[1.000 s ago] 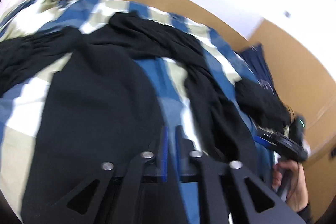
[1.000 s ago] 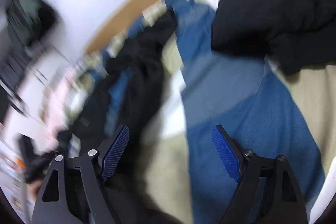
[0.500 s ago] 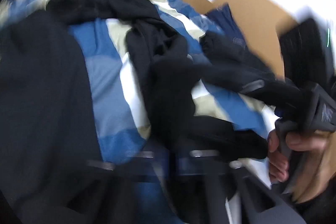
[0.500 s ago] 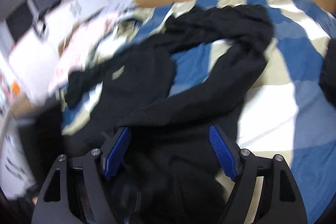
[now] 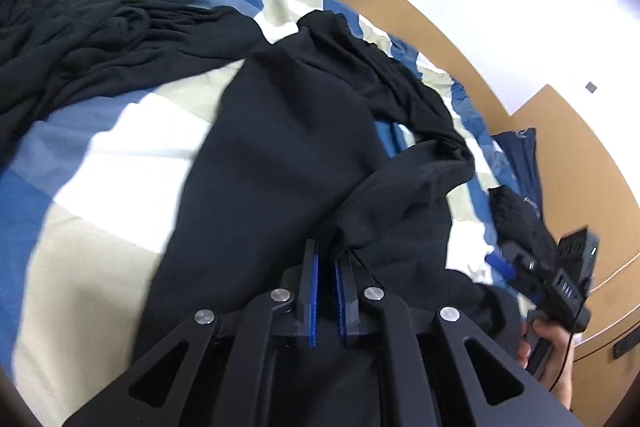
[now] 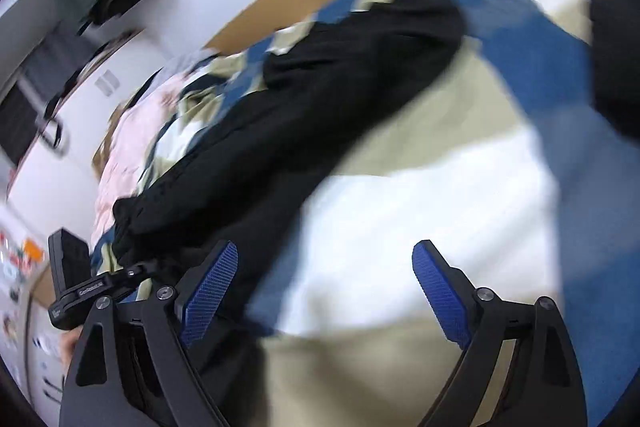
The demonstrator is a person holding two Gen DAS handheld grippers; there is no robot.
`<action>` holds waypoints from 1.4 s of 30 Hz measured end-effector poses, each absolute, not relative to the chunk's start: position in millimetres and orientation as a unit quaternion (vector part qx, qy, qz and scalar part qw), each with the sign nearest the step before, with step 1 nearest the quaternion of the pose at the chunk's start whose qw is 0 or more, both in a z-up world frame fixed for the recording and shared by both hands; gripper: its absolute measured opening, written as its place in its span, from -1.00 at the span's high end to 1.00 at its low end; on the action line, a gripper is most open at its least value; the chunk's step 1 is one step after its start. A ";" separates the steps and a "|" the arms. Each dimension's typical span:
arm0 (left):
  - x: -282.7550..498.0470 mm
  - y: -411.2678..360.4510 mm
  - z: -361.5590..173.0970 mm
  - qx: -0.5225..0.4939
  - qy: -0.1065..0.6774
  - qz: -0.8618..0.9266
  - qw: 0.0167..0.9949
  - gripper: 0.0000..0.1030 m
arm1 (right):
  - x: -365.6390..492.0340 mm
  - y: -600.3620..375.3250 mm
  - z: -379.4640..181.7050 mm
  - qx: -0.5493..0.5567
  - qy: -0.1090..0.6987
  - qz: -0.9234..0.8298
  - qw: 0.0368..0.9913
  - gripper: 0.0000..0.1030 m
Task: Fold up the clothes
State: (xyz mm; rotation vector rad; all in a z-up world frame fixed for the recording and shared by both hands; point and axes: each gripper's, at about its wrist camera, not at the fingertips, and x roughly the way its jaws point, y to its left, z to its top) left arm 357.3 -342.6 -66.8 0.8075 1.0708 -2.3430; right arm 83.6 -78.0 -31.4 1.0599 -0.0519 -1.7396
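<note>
Left gripper (image 5: 326,263): clenched; my jaws stand almost together, and a bunched edge of the black garment (image 5: 280,155) rises right at their tips, so I judge that I have pinched it, though the fold hides the exact bite.

Right gripper (image 6: 324,283): released and opening wider; nothing sits between the blue pads (image 6: 210,291), only the checked bedcover (image 6: 420,203) beyond them.

Garment: sprawled across the bedcover, its broad panel running from 6 o'clock up toward 12 in my left view, one long strip trailing off toward 9 o'clock, another curling round toward 3.

Second dark piece: a smaller black item (image 5: 516,215) lies at 3 o'clock, near my right hand (image 5: 548,351) and apart from the main garment.

Risk, thin bite: if I hold only a wrinkle, the cloth may slip out as I pull.

Risk, tangle: the curled strip at 3 o'clock overlaps the bunch I hold; dragging may haul it along and twist the fold.

Risk, wrong catch: my right jaws hover over bare bedcover; closing here would seize the cover instead of cloth.

Risk, blur: my right view is smeared, so I cannot judge the garment's edge at 10 o'clock well.
</note>
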 end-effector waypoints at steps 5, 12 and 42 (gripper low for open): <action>368.9 -346.0 -70.5 0.311 0.361 -0.845 0.244 0.81 | 120.5 -148.3 -62.2 0.454 0.050 -0.693 0.558 -0.32; 375.2 -342.5 -60.3 0.291 0.353 -0.857 0.238 0.76 | 138.9 -107.1 -3.7 0.374 0.028 -0.733 0.568 0.84; 318.7 -259.8 -79.5 0.369 0.256 -0.878 0.165 0.03 | 227.1 32.3 -6.3 0.404 0.279 -0.656 0.573 0.87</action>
